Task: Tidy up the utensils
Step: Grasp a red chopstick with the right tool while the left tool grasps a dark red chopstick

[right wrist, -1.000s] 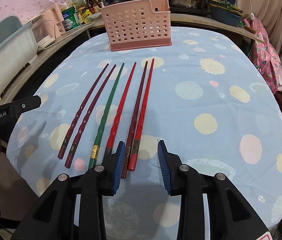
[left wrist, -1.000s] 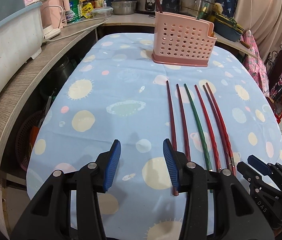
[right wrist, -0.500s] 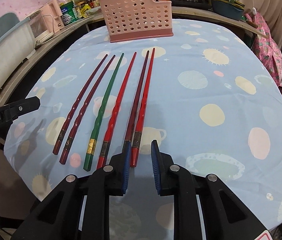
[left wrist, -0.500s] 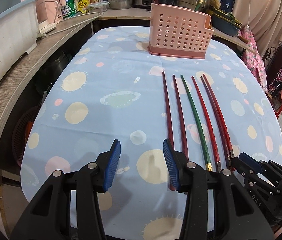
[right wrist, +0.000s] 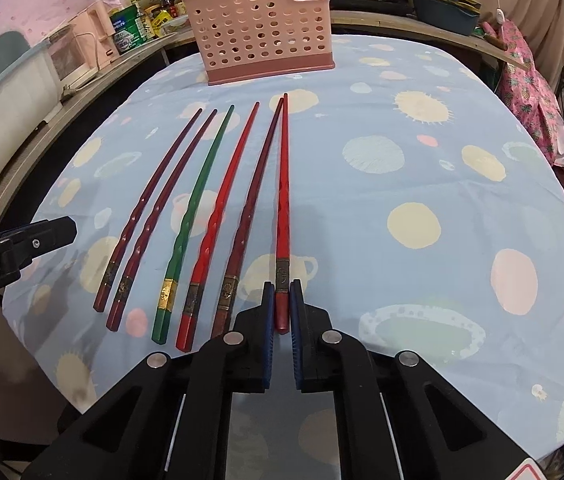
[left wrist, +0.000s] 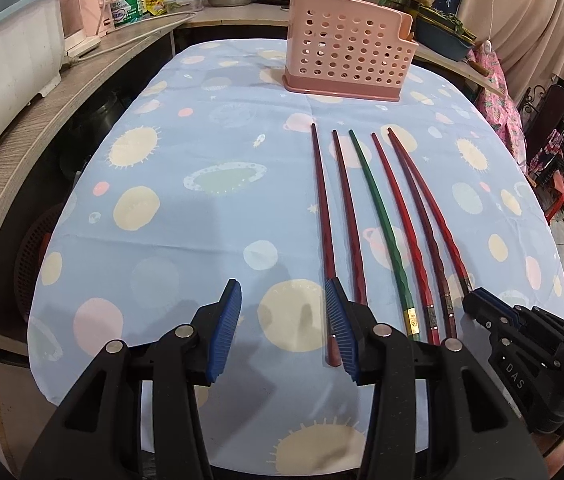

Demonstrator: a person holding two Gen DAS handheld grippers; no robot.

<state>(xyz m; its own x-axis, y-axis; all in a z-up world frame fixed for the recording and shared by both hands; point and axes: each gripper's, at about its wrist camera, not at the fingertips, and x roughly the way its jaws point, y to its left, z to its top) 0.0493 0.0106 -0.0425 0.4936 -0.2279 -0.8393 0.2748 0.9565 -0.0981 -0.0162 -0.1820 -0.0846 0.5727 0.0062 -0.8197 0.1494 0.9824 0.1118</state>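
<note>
Right hand-held gripper [right wrist: 280, 312], at lower centre of its view: jaws have just been closing and now pinch the butt end of the rightmost red chopstick [right wrist: 282, 200]. Left hand-held gripper [left wrist: 282, 320], at lower centre of its own view: jaws spread with nothing between them, the right pad just beside the leftmost dark red chopstick [left wrist: 324, 240]. Six chopsticks lie side by side on the cloth-covered surface [right wrist: 422, 160], including one green chopstick [right wrist: 193, 208]. The pink perforated utensil holder [right wrist: 261, 32] stands upright at upper centre, well apart from their tips. Progress, as judged: no chopstick appears stowed yet, so all six remain. Pots, bottles and a white tub [left wrist: 5, 60] line the ledge along the upper and left edges; nothing lies between chopsticks and holder.
</note>
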